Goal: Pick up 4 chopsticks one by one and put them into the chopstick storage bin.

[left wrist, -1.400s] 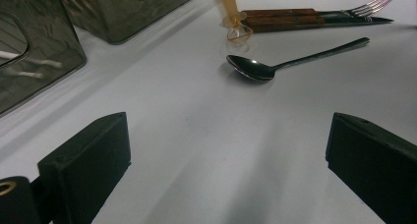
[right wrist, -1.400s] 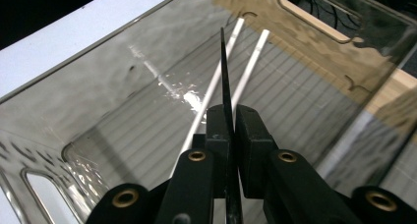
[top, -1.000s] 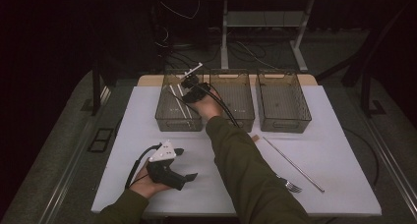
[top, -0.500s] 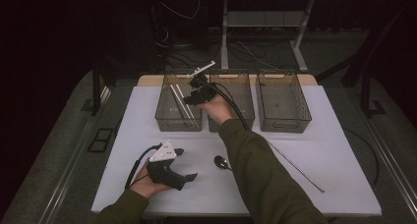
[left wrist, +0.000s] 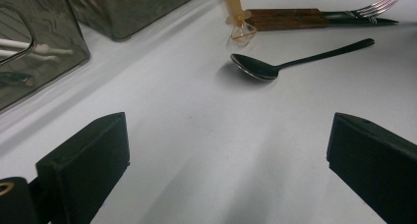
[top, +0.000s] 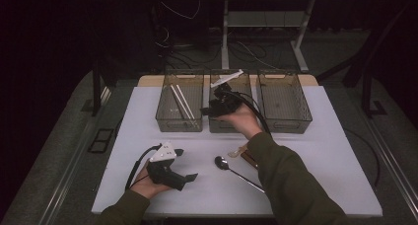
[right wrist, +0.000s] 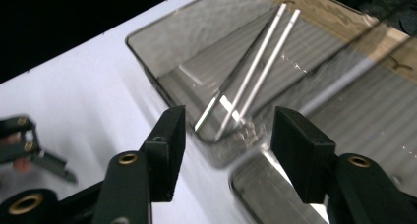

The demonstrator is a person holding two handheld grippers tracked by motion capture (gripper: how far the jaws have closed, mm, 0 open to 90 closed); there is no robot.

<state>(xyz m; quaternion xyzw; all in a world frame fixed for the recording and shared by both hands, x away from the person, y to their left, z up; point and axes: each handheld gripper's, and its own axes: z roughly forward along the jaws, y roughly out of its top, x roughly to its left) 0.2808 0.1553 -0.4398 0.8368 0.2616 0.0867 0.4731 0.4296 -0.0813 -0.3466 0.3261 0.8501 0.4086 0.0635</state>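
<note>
The white desk (top: 320, 185) carries three clear bins along its far edge: a left bin (top: 162, 117), a middle bin (top: 224, 126) and a right bin (top: 305, 117). We judge the work to be sorting cutlery into them.

The right gripper (top: 209, 110) hangs over the near rim where the left and middle bins meet, pointing towards the left bin. Its fingers have just been opening and stand released, with nothing between them. In the right gripper view the gap frames the two white chopsticks (right wrist: 255, 67), which lie side by side on the left bin's floor, running from its far edge to its near edge.

The left gripper (top: 188, 164) rests near the front left corner of the desk, its fingers spread wide and empty, aimed towards the desk's middle.

The spoon (top: 239, 173) lies loose near the middle of the front edge, just to the right of the left gripper. Its bowl faces that gripper and its handle runs away towards the front right corner. In the left gripper view it sits ahead of the fingers, its long axis lying across their line.

The left hand is much the nearer to the spoon. To take it, we judge that the fingers need to straddle the thin handle crosswise.

Just beyond the spoon lie a wooden-handled knife (left wrist: 290, 18), a fork (left wrist: 373, 7) and a small amber utensil (left wrist: 235, 10).
</note>
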